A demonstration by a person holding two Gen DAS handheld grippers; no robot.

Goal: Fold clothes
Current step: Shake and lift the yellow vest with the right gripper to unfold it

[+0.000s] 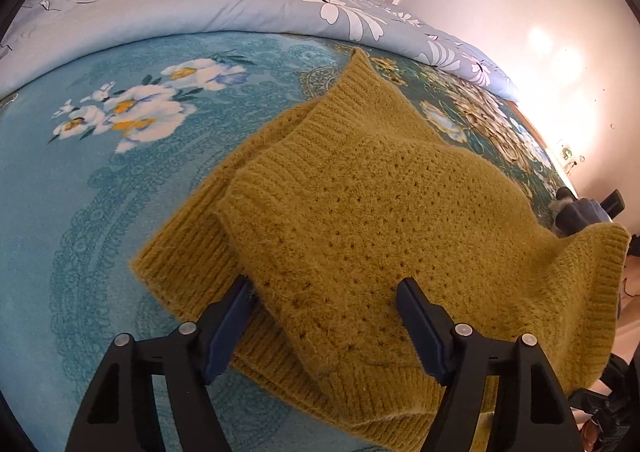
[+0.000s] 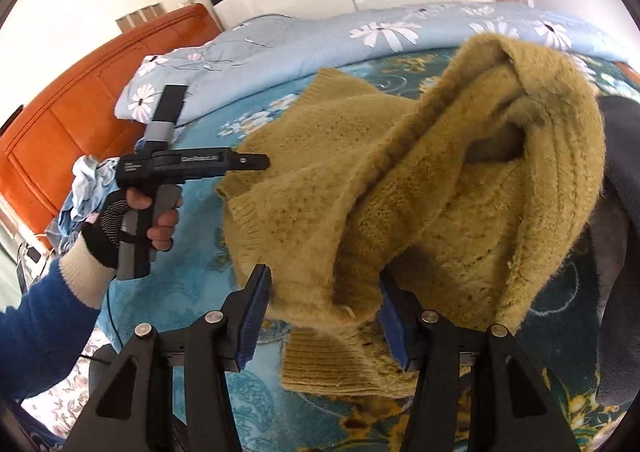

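A mustard-yellow knit sweater (image 1: 360, 212) lies partly folded on the blue floral bed sheet (image 1: 100, 192). My left gripper (image 1: 324, 292) is open, its jaws wide apart, hovering over the sweater's near edge; it holds nothing. It also shows from the side in the right wrist view (image 2: 256, 163), held by a gloved hand. In the right wrist view the sweater (image 2: 460, 192) bunches up in a raised fold. My right gripper (image 2: 324, 288) has its jaws apart with a fold of sweater between them; the pads do not press it.
A light blue flowered duvet (image 1: 240, 0) is heaped along the far side of the bed. An orange wooden headboard (image 2: 80, 100) stands at left. A dark garment (image 2: 620, 212) lies at the right edge. Crumpled pale cloth (image 2: 86, 188) sits near the headboard.
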